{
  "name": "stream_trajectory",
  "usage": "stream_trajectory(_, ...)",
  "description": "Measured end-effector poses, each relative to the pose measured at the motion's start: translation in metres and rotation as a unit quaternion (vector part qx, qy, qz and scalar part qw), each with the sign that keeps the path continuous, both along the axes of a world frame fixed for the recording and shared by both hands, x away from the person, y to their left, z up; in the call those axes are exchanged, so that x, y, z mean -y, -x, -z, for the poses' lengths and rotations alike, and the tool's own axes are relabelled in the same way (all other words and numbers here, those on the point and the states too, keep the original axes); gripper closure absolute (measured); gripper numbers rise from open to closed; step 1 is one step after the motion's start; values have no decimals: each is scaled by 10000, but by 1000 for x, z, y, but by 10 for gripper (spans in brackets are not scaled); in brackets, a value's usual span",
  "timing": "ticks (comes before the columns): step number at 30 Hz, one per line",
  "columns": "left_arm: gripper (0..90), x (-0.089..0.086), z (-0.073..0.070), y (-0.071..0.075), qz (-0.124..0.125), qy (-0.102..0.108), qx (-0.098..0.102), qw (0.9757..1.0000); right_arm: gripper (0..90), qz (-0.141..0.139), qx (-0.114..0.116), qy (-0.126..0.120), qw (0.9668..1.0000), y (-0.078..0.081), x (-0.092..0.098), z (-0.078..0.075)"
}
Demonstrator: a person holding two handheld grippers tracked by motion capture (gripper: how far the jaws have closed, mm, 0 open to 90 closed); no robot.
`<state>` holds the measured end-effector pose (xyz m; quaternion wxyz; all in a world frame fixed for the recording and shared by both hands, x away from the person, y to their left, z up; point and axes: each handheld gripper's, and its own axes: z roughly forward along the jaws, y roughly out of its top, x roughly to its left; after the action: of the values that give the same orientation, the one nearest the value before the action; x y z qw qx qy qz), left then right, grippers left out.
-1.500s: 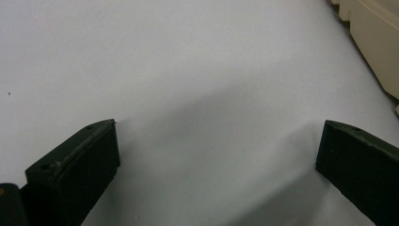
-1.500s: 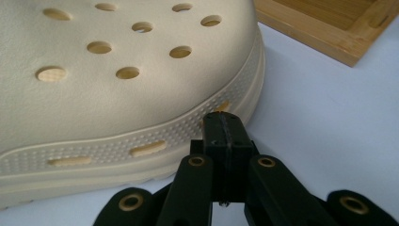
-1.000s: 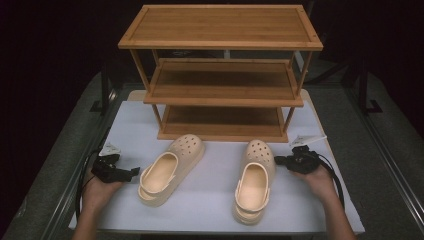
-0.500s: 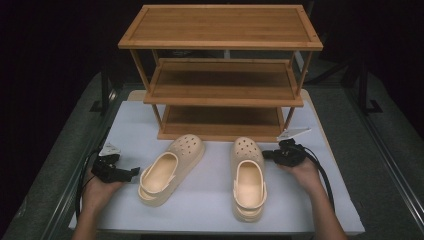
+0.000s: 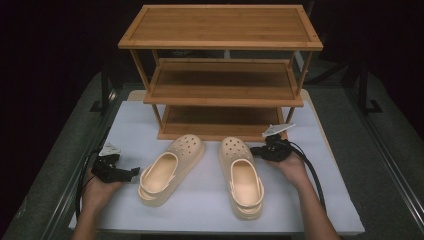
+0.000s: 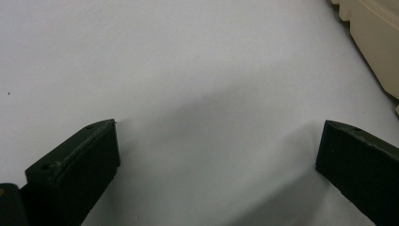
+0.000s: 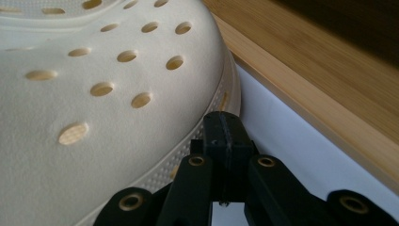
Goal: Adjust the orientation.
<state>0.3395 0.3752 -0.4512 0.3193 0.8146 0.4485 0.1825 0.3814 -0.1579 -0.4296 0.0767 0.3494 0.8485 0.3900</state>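
The right gripper, jaws clenched on nothing, presses the toe side of the right clog just near the shelf rack, and may twist it crooked; the left gripper rests released, apart from the left clog.

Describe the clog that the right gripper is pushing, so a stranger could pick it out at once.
Start at the wooden rack at the back of the white mat. Two cream clogs lie in front of its bottom shelf; take the right clog. It points straight at the rack and has the shut right gripper against its toe side, while the left clog lies slanted and apart from the left gripper.
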Motion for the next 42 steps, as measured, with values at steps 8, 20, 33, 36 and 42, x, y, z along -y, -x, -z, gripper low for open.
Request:
stream_trajectory(8,0,0,0,0,-7,8,0,10000,900,-179,14,9,9998,-8,-22,0)
stream_trajectory(20,0,0,0,0,-4,10,-1,10000,886,-269,8,4,9996,-11,-37,-2)
stream_trajectory(33,0,0,0,0,-9,20,13,10000,560,28,10,-227,9997,14,-6,-27)
stream_trajectory(36,0,0,-1,0,10,-13,24,10000,505,128,112,-247,9996,27,2,-33)
stream_trajectory(42,0,4,-13,3,115,44,146,9998,466,301,176,-381,9987,47,20,-39)
